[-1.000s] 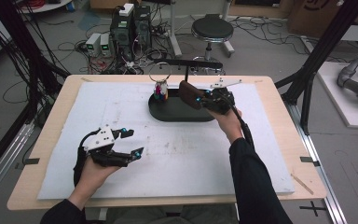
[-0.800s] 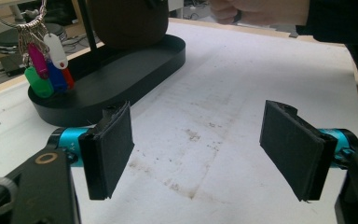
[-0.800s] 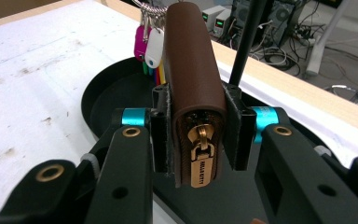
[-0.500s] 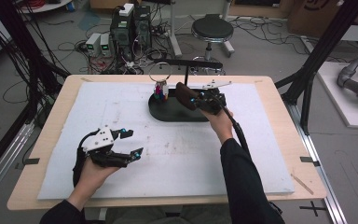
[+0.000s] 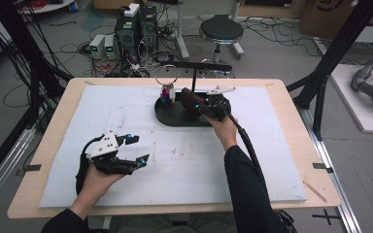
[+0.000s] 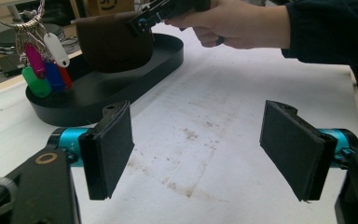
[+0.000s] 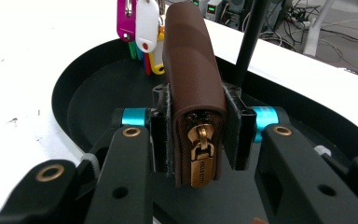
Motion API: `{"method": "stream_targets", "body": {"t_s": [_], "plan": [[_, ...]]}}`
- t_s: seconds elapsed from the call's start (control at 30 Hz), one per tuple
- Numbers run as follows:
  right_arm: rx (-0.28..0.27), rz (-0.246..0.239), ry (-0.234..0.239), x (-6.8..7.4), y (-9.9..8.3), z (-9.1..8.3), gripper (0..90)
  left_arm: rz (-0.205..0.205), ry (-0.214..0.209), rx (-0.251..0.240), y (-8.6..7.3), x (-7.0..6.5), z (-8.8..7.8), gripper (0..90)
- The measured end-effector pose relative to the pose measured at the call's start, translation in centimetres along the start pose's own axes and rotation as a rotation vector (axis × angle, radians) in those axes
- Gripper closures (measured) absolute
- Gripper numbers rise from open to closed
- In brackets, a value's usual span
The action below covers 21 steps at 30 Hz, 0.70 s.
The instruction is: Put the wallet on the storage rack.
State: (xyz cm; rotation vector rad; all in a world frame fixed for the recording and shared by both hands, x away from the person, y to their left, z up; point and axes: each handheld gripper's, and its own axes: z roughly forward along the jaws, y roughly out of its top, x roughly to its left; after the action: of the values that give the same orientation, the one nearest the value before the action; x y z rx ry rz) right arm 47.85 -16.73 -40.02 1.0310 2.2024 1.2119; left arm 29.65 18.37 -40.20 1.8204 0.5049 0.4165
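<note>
We are working over the white mat (image 5: 184, 165) on the table (image 5: 43, 121), and at its twelve o'clock edge we are bringing a brown zip wallet (image 7: 193, 88) down onto the black oval tray (image 5: 175, 118). Our right gripper (image 5: 200, 108) is clamping the wallet across its narrow sides, pads pressed flat on the leather, with the brass zip pull (image 7: 199, 156) hanging at six o'clock toward the gripper's camera. In the high view the wallet is sitting over the tray's three o'clock half; whether its underside is touching the tray floor we cannot tell.

To do this step well, we are judging that the wallet should be lowered level until its bottom edge meets the tray floor, and only then should the jaws be let go, so it neither drops nor tips. We are also keeping watch at the wallet's eleven o'clock in the right gripper view, where the bunch of coloured key tags (image 7: 140, 28) is hanging from a ring, and at one o'clock, where the stand's black post (image 7: 251, 42) is rising; the far end of the wallet is near both.

Our right forearm is stretching forward, the wrist roughly level. Our left gripper (image 5: 132, 149) is idling at eight o'clock on the mat, jaws standing wide with nothing between them, pointing toward the tray.
</note>
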Motion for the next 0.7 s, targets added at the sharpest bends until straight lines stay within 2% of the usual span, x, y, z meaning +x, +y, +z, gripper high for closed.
{"method": "stream_targets", "body": {"t_s": [0.4, 0.7], "plan": [[0.002, -0.01, -0.008, 0.6, -0.5, 0.9, 68.8, 0.0, -0.008, 0.001, -0.1, -0.1, 0.0, 25.4], [-0.005, -0.007, -0.017, 0.5, -0.9, 1.2, 68.7, -0.001, -0.009, 0.001, -0.1, -0.1, 0.0, 25.4]]}}
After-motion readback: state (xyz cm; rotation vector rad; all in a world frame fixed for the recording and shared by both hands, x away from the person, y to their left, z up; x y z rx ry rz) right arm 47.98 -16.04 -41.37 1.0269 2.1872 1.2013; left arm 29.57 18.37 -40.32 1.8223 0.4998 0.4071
